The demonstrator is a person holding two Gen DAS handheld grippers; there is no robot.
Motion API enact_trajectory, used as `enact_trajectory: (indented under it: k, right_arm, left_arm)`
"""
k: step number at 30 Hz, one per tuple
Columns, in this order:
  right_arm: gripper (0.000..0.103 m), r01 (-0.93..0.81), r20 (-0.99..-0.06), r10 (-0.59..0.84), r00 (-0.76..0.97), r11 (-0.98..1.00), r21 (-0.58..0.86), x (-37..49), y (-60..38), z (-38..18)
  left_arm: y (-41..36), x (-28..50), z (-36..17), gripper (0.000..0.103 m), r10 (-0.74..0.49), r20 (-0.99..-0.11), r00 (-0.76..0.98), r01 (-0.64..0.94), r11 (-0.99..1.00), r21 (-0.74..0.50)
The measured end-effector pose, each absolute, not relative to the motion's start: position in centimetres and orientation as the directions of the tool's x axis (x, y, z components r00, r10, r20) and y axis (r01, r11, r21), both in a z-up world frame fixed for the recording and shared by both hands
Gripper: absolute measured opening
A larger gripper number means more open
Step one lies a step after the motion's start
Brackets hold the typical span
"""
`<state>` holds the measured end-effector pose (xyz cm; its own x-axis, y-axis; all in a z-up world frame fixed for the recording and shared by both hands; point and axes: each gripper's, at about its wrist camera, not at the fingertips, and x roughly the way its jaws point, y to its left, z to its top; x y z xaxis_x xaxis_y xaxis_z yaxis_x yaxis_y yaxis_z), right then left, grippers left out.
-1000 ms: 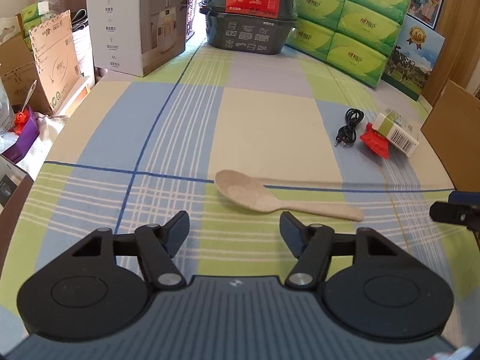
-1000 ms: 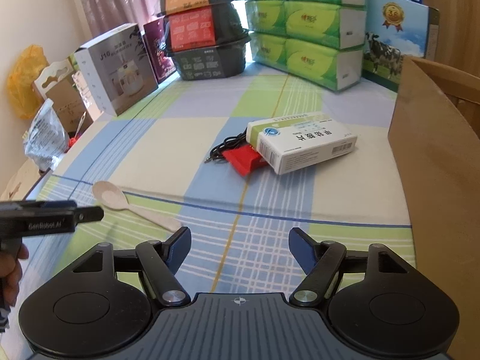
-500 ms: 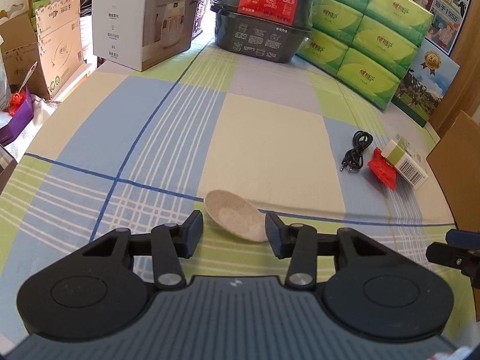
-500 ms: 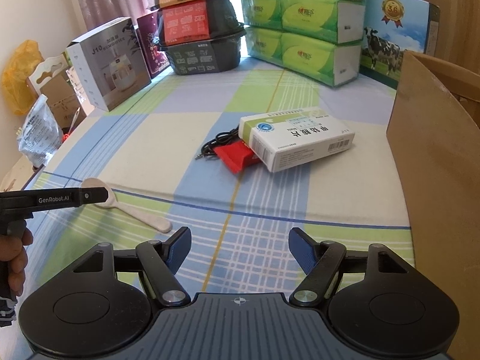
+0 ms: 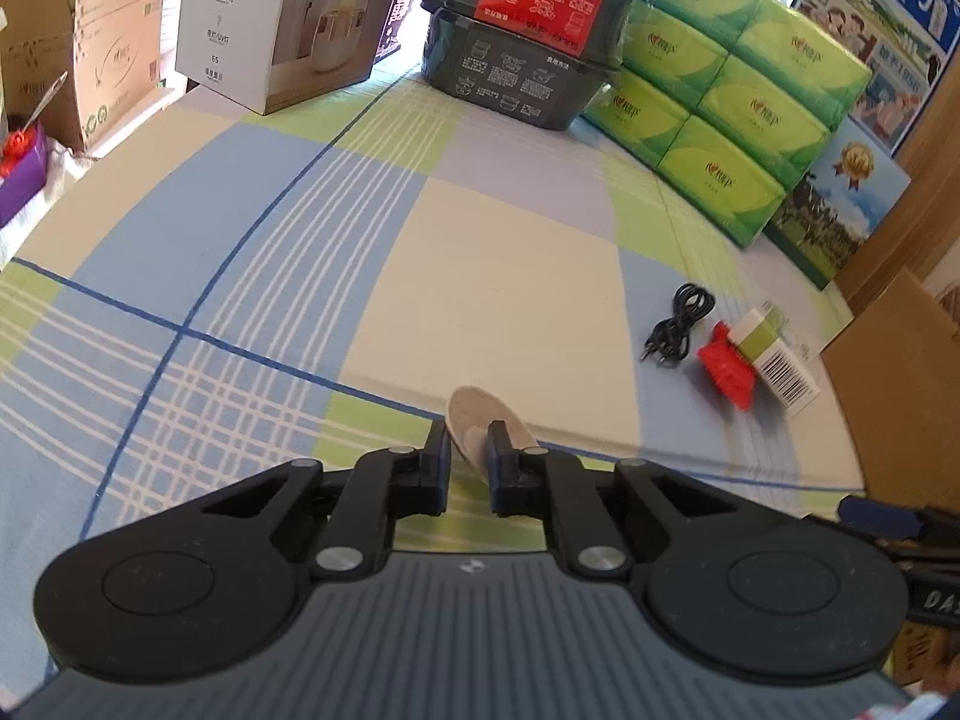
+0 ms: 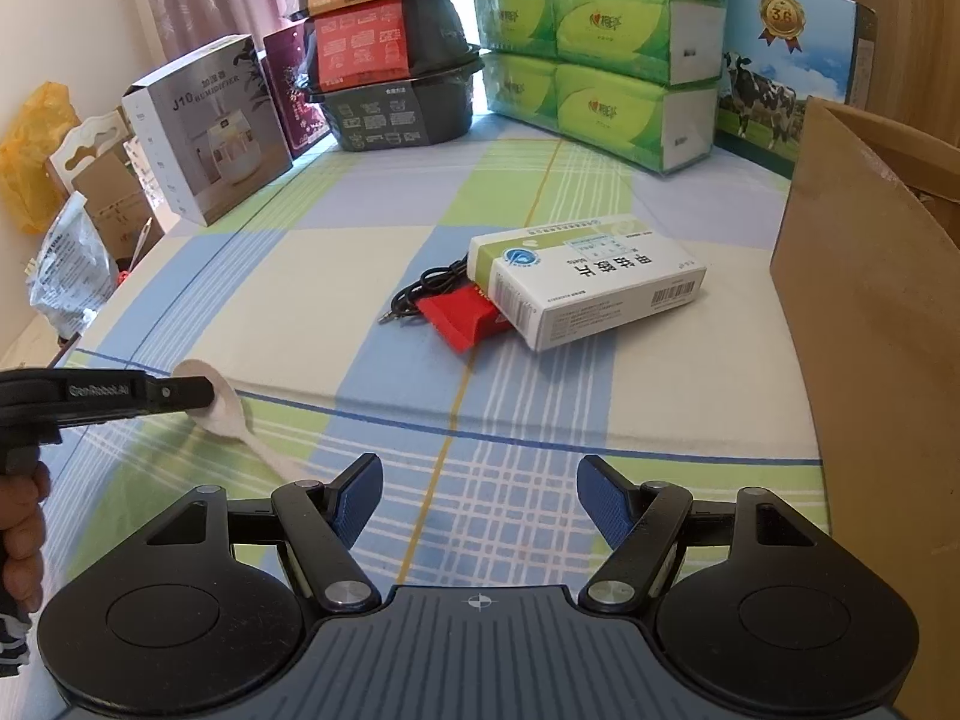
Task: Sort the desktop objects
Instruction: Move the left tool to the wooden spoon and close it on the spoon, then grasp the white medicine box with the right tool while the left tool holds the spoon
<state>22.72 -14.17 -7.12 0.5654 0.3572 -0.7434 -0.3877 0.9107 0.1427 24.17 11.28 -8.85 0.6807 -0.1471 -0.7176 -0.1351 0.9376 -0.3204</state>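
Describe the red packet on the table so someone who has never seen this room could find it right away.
Start at the tall brown cardboard box on the right side of the checked tablecloth. Beside it lies a white and green medicine box, and the red packet pokes out from under that box's near-left end, next to a coiled black cable. It is the only flat red thing in that cluster.

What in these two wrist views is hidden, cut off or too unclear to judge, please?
- Spoon handle, left wrist view: hidden behind the left gripper.
- Red packet, right wrist view: its far end lies under the medicine box.
- Cardboard box contents: cut off by the right edge in both views.
- Right gripper: open, holding nothing.
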Motion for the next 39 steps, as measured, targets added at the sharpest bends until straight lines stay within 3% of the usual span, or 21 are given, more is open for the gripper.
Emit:
enact_trajectory:
  k: [17,35,39]
  right_arm:
    - [0.070,-0.327,-0.719,0.334,0.609,0.932,0.156,24.0,-15.3,-6.7]
    - [0.071,-0.264,-0.699,0.350,0.623,0.936,0.233,26.9,-14.6,-5.7]
    - [0.075,-0.246,-0.721,0.303,0.623,0.951,0.187,28.9,-13.8,-5.6]
  left_arm:
    - [9.5,24.8,-6.3,0.003,-0.175,-0.652,0.738,-0.109,0.922,-0.372]
    - [10.1,26.3,-6.6,0.002,-0.193,-0.613,0.766,-0.187,0.846,-0.499]
    - [9.5,27.6,-5.1,0.002,-0.183,-0.591,0.786,-0.163,0.860,-0.484]
